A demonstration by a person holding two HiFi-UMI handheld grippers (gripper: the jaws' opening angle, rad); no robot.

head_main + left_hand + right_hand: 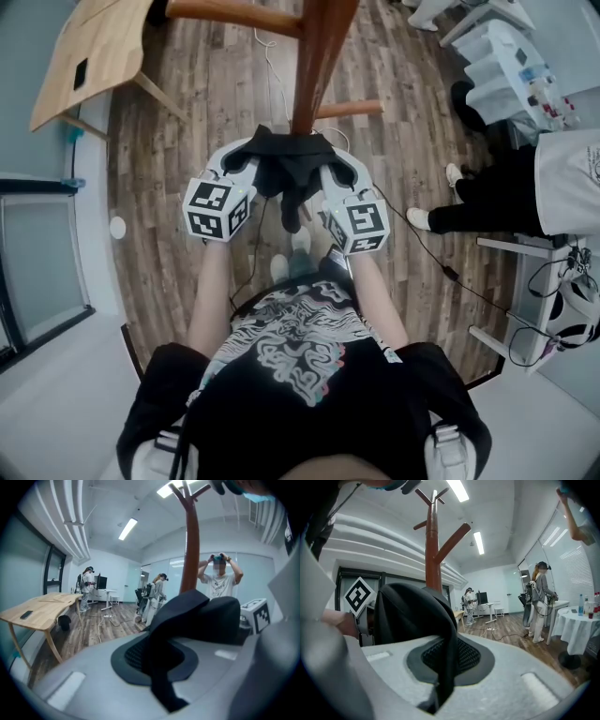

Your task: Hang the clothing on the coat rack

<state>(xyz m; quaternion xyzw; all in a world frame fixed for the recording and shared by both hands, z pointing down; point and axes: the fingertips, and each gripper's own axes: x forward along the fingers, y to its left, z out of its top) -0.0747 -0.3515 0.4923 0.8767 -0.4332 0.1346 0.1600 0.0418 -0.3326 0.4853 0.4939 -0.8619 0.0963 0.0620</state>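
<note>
A black garment (286,171) hangs stretched between my two grippers, close in front of the brown wooden coat rack (321,56). My left gripper (246,169) is shut on the cloth's left edge, and its own view shows the black garment (187,616) pinched across the pad and trailing down between the jaws of the left gripper (159,667). My right gripper (330,173) is shut on the other edge; a fold of the garment (417,616) runs through the right gripper (445,667). The coat rack (433,541) rises just behind, its upper pegs branching out. The coat rack's pole (191,541) also stands behind the cloth.
A light wooden table (89,52) stands at the far left. A person in dark trousers (497,202) stands to the right beside white shelving (525,248). A cable (441,267) crosses the wooden floor. Other people (536,599) and a white-clothed table (579,625) are farther off.
</note>
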